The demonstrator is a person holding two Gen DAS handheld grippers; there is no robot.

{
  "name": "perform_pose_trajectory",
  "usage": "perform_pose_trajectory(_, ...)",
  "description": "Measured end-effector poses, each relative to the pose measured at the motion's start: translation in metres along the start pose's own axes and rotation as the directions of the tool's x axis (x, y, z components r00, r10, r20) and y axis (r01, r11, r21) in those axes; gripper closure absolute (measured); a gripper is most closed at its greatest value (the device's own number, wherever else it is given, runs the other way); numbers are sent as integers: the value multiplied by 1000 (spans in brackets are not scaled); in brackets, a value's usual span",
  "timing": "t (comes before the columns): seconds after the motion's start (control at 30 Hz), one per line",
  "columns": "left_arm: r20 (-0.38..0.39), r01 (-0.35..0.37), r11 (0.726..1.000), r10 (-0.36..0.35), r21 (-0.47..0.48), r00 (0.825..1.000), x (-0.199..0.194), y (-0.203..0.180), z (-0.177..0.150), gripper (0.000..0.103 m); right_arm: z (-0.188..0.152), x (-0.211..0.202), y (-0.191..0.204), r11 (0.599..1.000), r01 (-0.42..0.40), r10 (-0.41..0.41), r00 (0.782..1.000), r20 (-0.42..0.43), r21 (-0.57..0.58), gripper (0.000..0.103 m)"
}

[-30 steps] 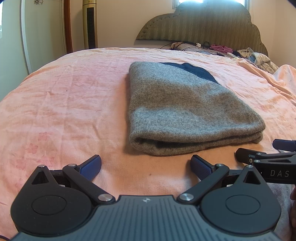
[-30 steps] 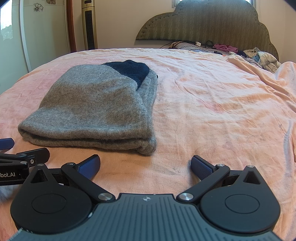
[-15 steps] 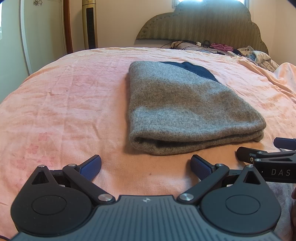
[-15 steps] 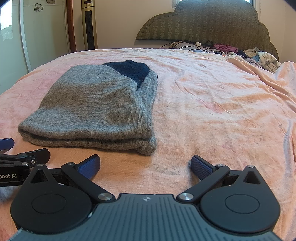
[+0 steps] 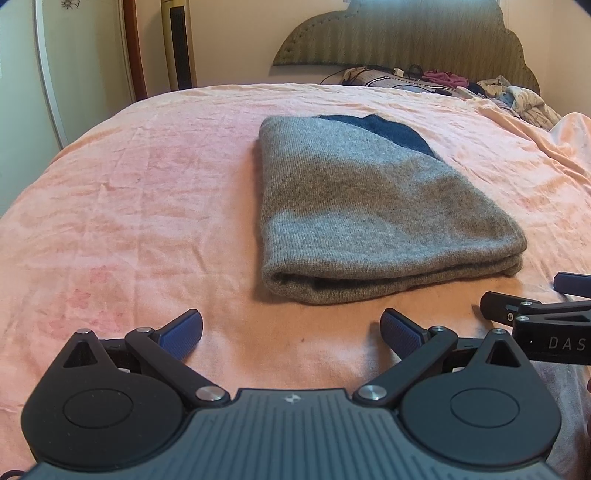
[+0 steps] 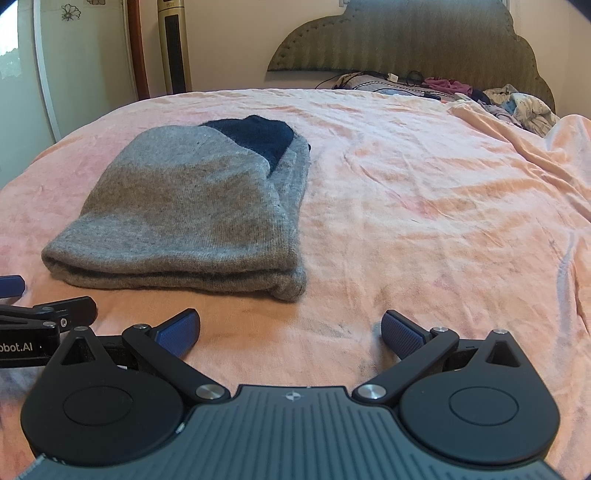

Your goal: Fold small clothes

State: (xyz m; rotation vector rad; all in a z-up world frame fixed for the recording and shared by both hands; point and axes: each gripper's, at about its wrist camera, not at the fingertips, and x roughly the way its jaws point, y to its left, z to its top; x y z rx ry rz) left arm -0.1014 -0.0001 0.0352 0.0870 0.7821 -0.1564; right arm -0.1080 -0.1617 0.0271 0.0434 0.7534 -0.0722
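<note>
A grey knitted garment (image 5: 373,206) with a dark blue patch lies folded into a thick rectangle on the pink bedsheet (image 5: 129,192). In the right wrist view the same grey garment (image 6: 192,214) sits left of centre. My left gripper (image 5: 291,332) is open just short of the garment's near folded edge, holding nothing. My right gripper (image 6: 291,332) is open over bare sheet, right of the garment's near corner, also holding nothing. Each gripper's side shows at the other view's edge.
A padded headboard (image 5: 406,33) stands at the far end. Crumpled clothes and cables (image 5: 491,88) lie along the far right of the bed. A tall heater (image 6: 173,44) and a white panel stand by the wall at left. Bunched sheet rises at right (image 6: 535,155).
Both grippers have barely shifted; the garment sits slightly higher in the left wrist view. Both stay open and the garment has not moved.
</note>
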Motion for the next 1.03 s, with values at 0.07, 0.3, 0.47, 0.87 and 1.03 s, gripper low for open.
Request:
perform_pose_trajectory(0.07, 5, 2, 1000, -2, -4, 1000, -4, 0, 1, 0, 0, -2, 0, 1000, 2, -2, 1000, -5, 3, 0)
perform_pose_trajectory(0.3, 20, 14, 1000, -14, 5, 1000, -14, -2, 2, 0, 0, -8, 2, 1000, -12, 12, 1000, -9, 4, 0)
perform_pose_trajectory(0.47, 13, 13, 1000, -13, 12, 1000, -17, -4, 1, 0, 0, -11, 4, 1000, -9, 9, 1000, -2, -5, 0)
perform_pose_trajectory(0.87, 70, -6, 999, 9, -47, 998, -29, 8, 0, 0, 3, -12, 3, 1000, -17, 17, 1000, 1, 2, 0)
perform_pose_trajectory(1.03, 50, -24, 995, 29, -97, 998, -27, 38, 13, 0, 12, -17, -15, 999, -31, 30, 999, 20, 9, 0)
